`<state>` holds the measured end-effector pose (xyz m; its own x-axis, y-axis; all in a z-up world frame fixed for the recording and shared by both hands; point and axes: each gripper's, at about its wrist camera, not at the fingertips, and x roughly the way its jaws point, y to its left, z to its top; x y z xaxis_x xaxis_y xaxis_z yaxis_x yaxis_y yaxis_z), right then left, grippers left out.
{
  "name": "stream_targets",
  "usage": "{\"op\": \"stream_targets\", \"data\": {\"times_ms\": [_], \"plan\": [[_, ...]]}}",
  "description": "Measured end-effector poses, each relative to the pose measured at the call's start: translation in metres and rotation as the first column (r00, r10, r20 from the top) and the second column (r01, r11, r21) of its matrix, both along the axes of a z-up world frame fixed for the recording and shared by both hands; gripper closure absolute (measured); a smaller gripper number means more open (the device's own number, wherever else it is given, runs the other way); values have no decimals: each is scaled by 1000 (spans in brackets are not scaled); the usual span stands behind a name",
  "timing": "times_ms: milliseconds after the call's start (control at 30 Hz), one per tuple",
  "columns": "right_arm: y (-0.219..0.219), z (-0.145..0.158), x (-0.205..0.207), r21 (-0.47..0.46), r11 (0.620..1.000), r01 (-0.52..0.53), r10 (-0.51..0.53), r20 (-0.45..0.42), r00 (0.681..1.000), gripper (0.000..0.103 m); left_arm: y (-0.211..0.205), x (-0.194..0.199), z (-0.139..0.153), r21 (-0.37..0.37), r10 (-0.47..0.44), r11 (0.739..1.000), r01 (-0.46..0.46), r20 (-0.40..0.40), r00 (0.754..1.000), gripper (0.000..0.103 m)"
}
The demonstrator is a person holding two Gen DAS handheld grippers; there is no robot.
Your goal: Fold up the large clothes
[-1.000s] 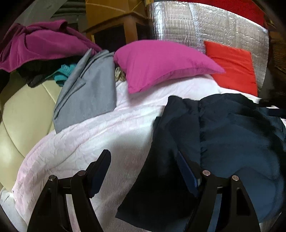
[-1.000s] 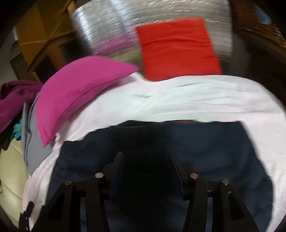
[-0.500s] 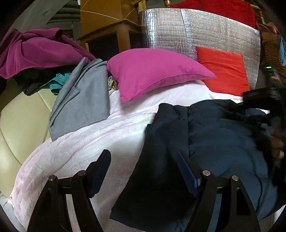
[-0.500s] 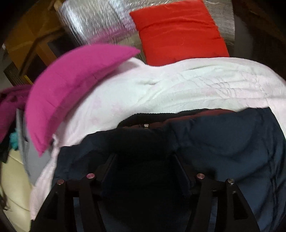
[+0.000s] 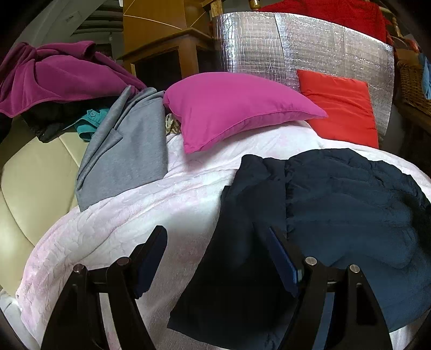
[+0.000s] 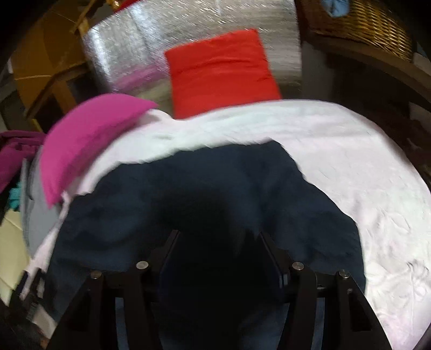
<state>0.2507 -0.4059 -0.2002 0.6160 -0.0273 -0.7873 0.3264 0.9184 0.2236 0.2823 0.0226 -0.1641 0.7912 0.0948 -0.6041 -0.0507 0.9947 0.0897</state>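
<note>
A dark navy padded jacket lies spread on the pale pink bedspread, one dark sleeve or panel hanging toward the near edge. My left gripper is open and empty, hovering over the jacket's left edge. In the right wrist view the jacket fills the lower middle. My right gripper is open just above it, with dark cloth between and under the fingers; that view is blurred.
A magenta pillow and a red pillow lean on a silver foil headboard. A grey garment, a purple garment and a teal one lie at the left over a cream couch. A wicker basket stands right.
The right gripper has pulled back and risen from the jacket, and is gone from the left view. The jacket's collar opening seen before is folded under. The left gripper stays open.
</note>
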Motion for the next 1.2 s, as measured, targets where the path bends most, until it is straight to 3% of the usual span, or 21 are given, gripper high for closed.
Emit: {"op": "stream_targets", "data": {"times_ms": [100,233,400,567,767,967,1100,1200], "plan": [[-10,-19,5,23,1000,-1,2,-25,1000,43,-2,1,-2,8,-3,1000,3,-6,1000,27],[-13,-11,-2,53,999,-11,11,6,1000,43,-5,2,-4,23,-10,1000,10,-11,1000,27],[-22,2,-42,145,989,-39,25,95,995,43,-7,-1,-4,33,-15,999,16,-9,1000,27],[-15,5,-82,179,981,-80,52,156,986,42,-11,-5,-2,44,-17,999,17,-3,1000,27],[-11,-22,-83,198,976,-88,67,109,992,42,-17,-9,-3,60,-20,998,20,-4,1000,27],[-16,-12,-101,246,965,-92,61,133,989,41,-20,-11,-4,73,-15,997,18,-31,999,27],[-22,-10,-129,345,932,-106,52,163,985,33,-10,-26,7,-4,-22,1000,21,-32,999,27],[-28,-20,-150,464,880,-106,27,173,984,28,3,-39,6,-152,-53,988,38,-97,994,26]]}}
